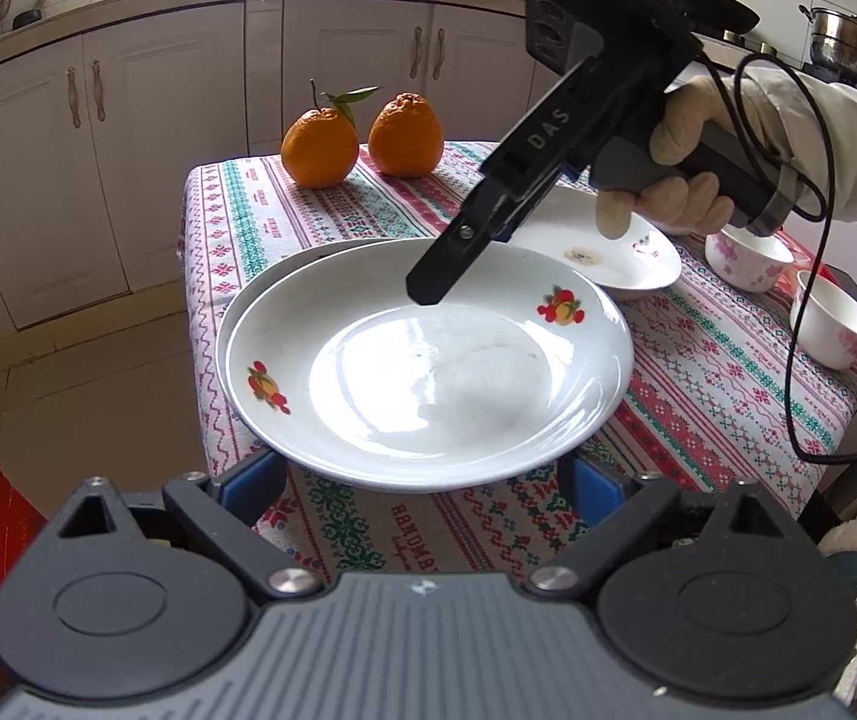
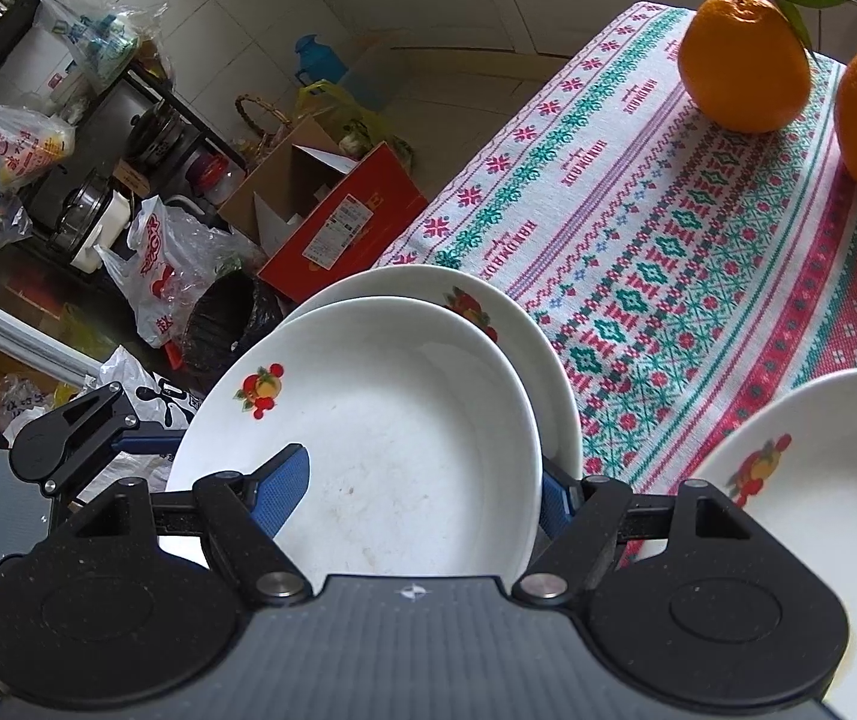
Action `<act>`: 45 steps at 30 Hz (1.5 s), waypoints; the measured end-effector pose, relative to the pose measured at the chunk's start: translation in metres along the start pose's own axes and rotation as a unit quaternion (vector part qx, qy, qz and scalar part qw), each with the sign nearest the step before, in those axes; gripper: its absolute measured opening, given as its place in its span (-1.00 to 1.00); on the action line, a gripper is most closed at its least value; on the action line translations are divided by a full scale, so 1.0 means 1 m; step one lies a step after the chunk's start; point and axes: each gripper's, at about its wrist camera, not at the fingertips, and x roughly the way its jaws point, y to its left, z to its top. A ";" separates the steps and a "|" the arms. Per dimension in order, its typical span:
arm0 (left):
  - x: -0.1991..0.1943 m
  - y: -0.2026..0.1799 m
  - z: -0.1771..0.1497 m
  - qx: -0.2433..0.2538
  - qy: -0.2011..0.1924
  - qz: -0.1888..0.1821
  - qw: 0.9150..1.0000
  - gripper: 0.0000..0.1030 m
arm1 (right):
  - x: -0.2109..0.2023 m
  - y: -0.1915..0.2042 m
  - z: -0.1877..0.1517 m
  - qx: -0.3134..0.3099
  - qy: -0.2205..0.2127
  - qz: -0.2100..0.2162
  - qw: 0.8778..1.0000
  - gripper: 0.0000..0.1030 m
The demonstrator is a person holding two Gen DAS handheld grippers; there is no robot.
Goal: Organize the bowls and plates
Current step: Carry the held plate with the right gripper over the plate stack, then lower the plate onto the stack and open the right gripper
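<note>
Two white plates with fruit decals are stacked near the table's left edge. My right gripper [image 2: 419, 495] is shut on the far rim of the top plate [image 1: 428, 372] [image 2: 380, 420], one blue pad inside it and the other outside, between the two plates. From the left wrist view, it [image 1: 464, 267] reaches down from the upper right. The lower plate [image 1: 224, 324] [image 2: 548, 360] shows only along its rim. My left gripper [image 1: 416, 483] is open, and the top plate's near rim lies between its blue pads without visible contact. A third plate [image 1: 608, 264] [image 2: 818, 510] lies to the right.
Two small floral bowls [image 1: 749, 258] [image 1: 836, 324] stand at the table's right side. Two oranges [image 1: 320, 147] [image 1: 407, 135] sit at the far end of the patterned cloth [image 2: 668, 240]. A cable hangs from the right gripper. Boxes and bags crowd the floor [image 2: 332, 210] beside the table.
</note>
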 end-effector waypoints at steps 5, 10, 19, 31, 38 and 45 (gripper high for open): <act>0.002 0.001 0.000 0.001 0.000 0.002 1.000 0.87 | -0.009 0.001 -0.005 0.005 -0.005 0.000 1.000 0.58; 0.002 0.001 -0.001 0.004 -0.004 0.005 1.000 0.87 | -0.017 0.003 -0.009 0.003 -0.010 -0.005 1.000 0.58; 0.003 -0.001 -0.001 0.007 -0.008 0.010 1.000 0.87 | -0.025 0.010 -0.017 0.001 -0.019 -0.019 1.000 0.58; 0.002 -0.002 -0.003 0.002 -0.012 0.013 1.000 0.88 | -0.026 0.018 -0.026 0.000 -0.034 -0.041 0.999 0.58; -0.001 -0.002 -0.003 0.005 -0.018 0.013 1.000 0.88 | -0.028 0.028 -0.035 -0.017 -0.037 -0.063 0.997 0.58; 0.000 -0.005 -0.004 0.010 -0.017 0.014 1.000 0.88 | -0.029 0.032 -0.041 -0.023 -0.040 -0.072 0.996 0.58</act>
